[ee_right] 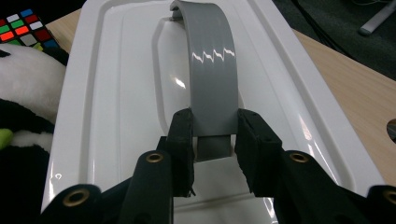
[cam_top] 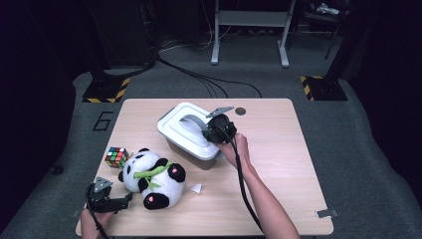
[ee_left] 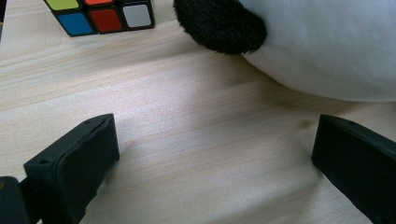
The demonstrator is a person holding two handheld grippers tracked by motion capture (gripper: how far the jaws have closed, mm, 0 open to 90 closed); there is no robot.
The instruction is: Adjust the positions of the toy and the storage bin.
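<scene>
Right gripper view: right gripper [ee_right: 214,135] is clamped on the grey handle [ee_right: 212,74] of the white lid [ee_right: 116,93], jaws pressed against both sides of the strap near its lower end. High view puts the storage box [cam_top: 191,132] near the middle of the table [cam_top: 278,164], toward the far edge, lid seated on the grey tub with the handle arching over the top. Step in hand, as I read it: grip made, lid not yet lifted. The next move calls for a straight upward pull; the grip sits off the handle's centre, so the lid may tip, and if it seats tight the tub could come up with it. Lid is glossy white plastic with a raised rim and recessed centre panel; the handle is a smooth grey band, shiny, likely slippery under the pads. Left gripper [cam_top: 107,199] sits low at the near left corner of the table, jaws spread wide with nothing between them, just short of the plush panda [cam_top: 152,177]. Rubik's cube [cam_top: 116,157] sits beside the panda toward the left edge.
</scene>
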